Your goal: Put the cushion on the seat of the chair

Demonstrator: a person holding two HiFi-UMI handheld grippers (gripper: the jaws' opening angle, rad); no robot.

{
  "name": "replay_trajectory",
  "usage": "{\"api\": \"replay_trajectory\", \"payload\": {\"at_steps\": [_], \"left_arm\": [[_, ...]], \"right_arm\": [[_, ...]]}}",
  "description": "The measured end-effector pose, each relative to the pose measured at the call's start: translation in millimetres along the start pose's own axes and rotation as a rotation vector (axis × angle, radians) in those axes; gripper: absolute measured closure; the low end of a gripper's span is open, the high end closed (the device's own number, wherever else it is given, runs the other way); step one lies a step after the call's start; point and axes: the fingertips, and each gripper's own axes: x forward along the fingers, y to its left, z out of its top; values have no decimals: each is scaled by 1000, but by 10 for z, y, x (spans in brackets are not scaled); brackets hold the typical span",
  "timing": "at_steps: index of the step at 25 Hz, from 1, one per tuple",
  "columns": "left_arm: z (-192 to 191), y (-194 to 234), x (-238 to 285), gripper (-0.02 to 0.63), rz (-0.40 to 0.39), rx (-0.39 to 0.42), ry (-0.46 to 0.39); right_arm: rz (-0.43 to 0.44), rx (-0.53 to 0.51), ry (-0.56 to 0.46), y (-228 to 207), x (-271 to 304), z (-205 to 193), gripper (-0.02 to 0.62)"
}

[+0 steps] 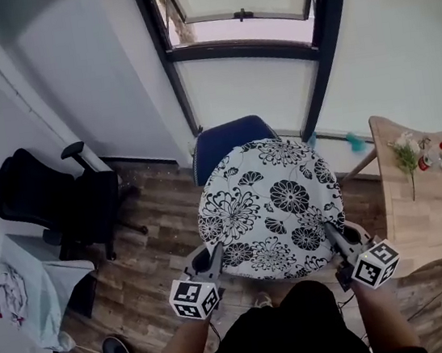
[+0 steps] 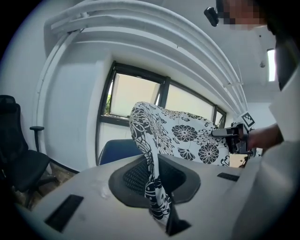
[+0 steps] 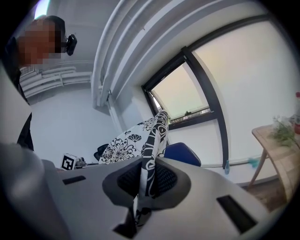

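Observation:
A round white cushion (image 1: 270, 205) with black flower print hangs in the air, held by both grippers at its near edge. My left gripper (image 1: 213, 257) is shut on its left rim, and the fabric (image 2: 152, 187) runs between the jaws in the left gripper view. On the right rim my right gripper (image 1: 333, 235) is shut too, with the cushion edge (image 3: 151, 154) pinched in the right gripper view. Behind and below the cushion stands the blue chair (image 1: 224, 142); only its backrest shows, the seat is hidden by the cushion.
A black office chair (image 1: 57, 199) stands at the left on the wooden floor. A wooden table (image 1: 423, 192) with a plant sprig and small items is at the right. A grey bin with cloth (image 1: 25, 293) sits at the lower left. Windows fill the far wall.

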Motion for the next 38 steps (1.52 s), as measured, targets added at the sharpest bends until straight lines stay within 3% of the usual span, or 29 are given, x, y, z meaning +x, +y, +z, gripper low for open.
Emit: {"api": "replay_trajectory", "payload": {"at_steps": [2,6,10,16,20,25,38], "left_arm": [[36,-29,-104,575,-3,-30,12],[156,37,-60,575,-99,-36,-26],[-13,108,55,575,-82,-38,2],[281,-128,-317,575,-66,-132,17],[119,-116,-137,575,-31,-160,49],[190,-84,-139,575,-37,-164,81],[-199,-31,185,575,-51,-169,116]], "right_arm": [[-15,0,22,118,-74,89,561],[-126,-36,-27,293,-222,226,561],[-106,-27,2,128,-13,17,561],[-99,-57,74,458,-246,439,561],[-80,-34,117,184,-99,327,561],[-110,-46,165,296,-77,472,561],[-138,-1,188,-69,78,36,561]]}}
